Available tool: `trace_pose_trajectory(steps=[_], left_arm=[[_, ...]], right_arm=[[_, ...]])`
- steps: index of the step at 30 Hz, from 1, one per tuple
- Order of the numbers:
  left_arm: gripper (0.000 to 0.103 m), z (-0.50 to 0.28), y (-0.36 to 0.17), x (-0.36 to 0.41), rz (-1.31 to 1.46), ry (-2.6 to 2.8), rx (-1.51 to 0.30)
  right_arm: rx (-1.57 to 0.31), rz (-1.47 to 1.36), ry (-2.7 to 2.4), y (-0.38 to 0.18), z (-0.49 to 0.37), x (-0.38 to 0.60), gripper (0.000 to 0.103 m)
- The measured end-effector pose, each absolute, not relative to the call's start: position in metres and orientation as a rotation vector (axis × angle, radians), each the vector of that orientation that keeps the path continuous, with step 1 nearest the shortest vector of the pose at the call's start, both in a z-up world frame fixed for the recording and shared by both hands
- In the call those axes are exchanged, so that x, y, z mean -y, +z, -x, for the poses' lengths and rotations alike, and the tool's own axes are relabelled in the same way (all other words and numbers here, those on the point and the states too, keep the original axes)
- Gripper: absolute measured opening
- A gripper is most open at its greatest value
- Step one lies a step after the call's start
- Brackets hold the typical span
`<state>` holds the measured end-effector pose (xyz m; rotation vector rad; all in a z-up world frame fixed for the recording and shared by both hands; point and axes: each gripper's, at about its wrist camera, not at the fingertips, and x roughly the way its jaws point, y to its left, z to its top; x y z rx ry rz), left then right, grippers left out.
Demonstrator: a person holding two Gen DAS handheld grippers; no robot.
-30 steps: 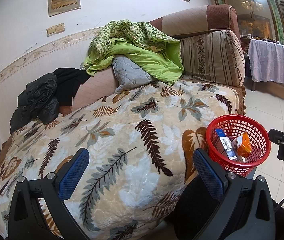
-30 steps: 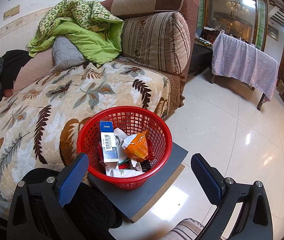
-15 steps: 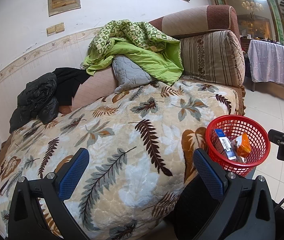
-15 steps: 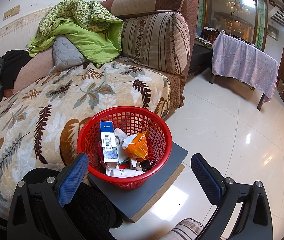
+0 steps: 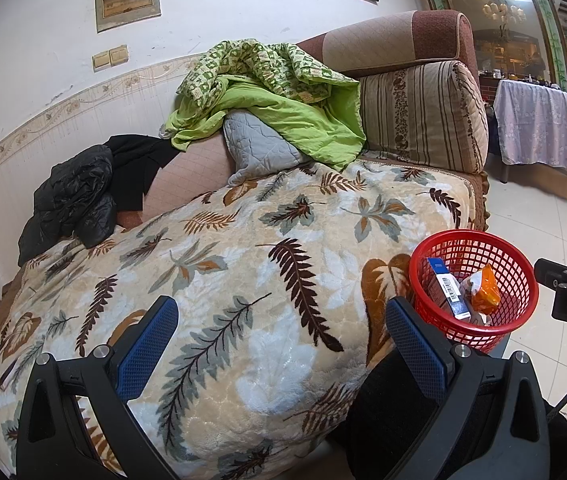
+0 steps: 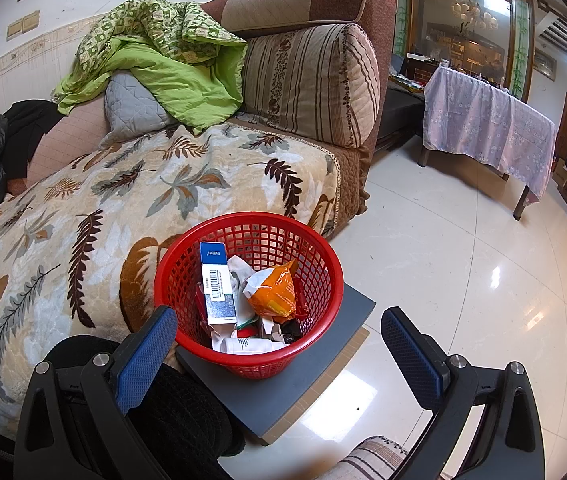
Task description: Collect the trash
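Nothing moved, left gripper (image 5: 281, 344) and right gripper (image 6: 279, 344) agape, round red mesh basket (image 6: 323, 280)

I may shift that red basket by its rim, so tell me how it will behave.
The red basket is thin open mesh, so the rim would probably flex. It holds only a carton and wrappers, so it is likely light. On the smooth grey board it may slide or tip.

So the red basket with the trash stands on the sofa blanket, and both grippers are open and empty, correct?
Not quite. The right wrist view shows the red basket on a grey board beside the sofa. The left gripper and right gripper are open and empty.
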<state>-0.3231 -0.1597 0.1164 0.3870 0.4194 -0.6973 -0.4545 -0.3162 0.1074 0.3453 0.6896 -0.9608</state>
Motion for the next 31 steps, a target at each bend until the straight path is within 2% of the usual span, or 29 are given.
trace_pose_trajectory(steps=[10, 15, 23, 31], left_arm=[[0.103, 0.317, 0.116, 0.159, -0.362, -0.714, -0.464], [0.103, 0.298, 0.115, 0.146, -0.331, -0.672, -0.497], [0.103, 0.215, 0.108, 0.09, -0.162, -0.462, -0.641], [0.103, 0.102, 0.061, 0.044, -0.044, -0.249, -0.897]], right_arm=[[-0.68, -0.321, -0.941, 0.11, 0.448, 0.314, 0.103], [-0.677, -0.258, -0.869, 0.12, 0.415, 0.311, 0.103], [-0.733, -0.167, -0.674, 0.135, 0.295, 0.295, 0.103], [-0.896, -0.146, -0.507, 0.082, 0.14, 0.262, 0.103]])
